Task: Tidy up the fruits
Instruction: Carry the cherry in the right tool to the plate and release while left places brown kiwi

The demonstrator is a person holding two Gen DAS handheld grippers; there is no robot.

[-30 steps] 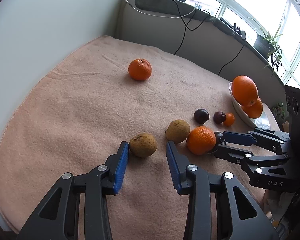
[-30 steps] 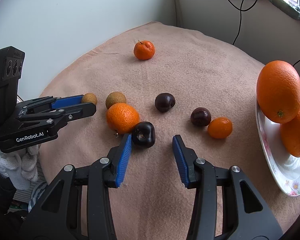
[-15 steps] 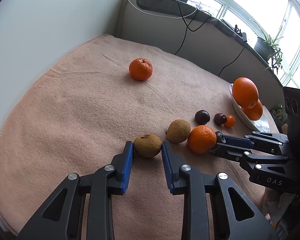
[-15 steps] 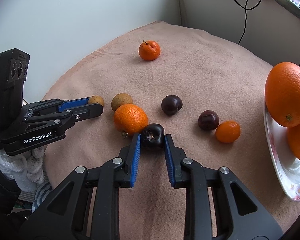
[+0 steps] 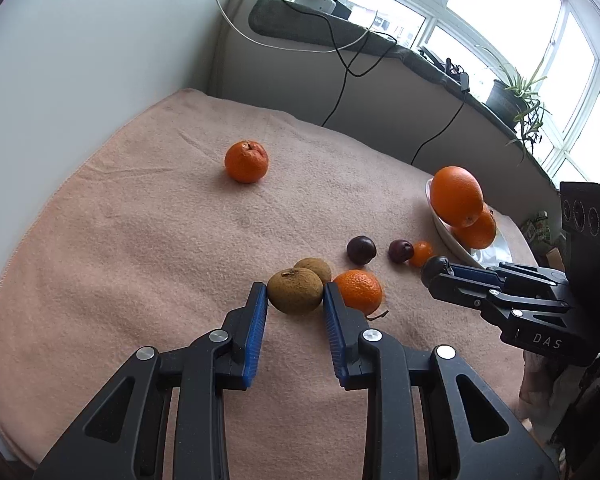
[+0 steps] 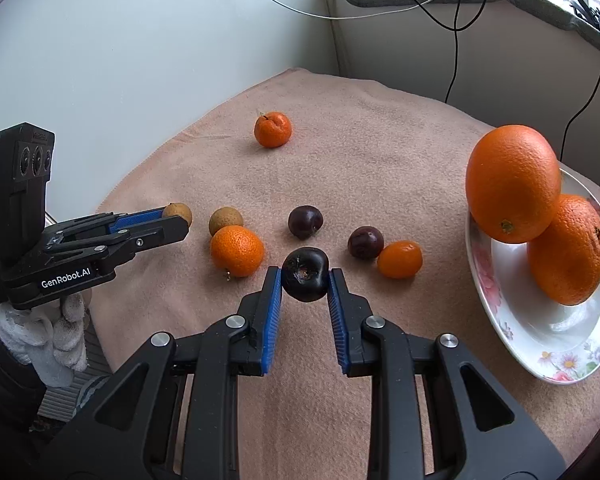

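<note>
My left gripper (image 5: 295, 296) is shut on a brown round fruit (image 5: 295, 291) and holds it just above the pink cloth (image 5: 140, 240). My right gripper (image 6: 305, 278) is shut on a dark plum (image 6: 305, 275), lifted off the cloth. A second brown fruit (image 5: 314, 267), a mandarin (image 5: 358, 288), two dark plums (image 6: 305, 222) (image 6: 365, 242) and a small orange fruit (image 6: 400, 259) lie in the middle. Another mandarin (image 6: 272, 129) lies farther back. A flowered white plate (image 6: 532, 320) at the right holds two large oranges (image 6: 512, 182) (image 6: 568, 248).
A white wall stands at the left and a grey ledge with cables (image 5: 340, 80) at the back. A potted plant (image 5: 516, 96) stands on the windowsill. The cloth's edge curves round at the left and front.
Both grippers have shut on their fruits, the left on the brown fruit, the right on the dark plum, and raised them off the cloth.
</note>
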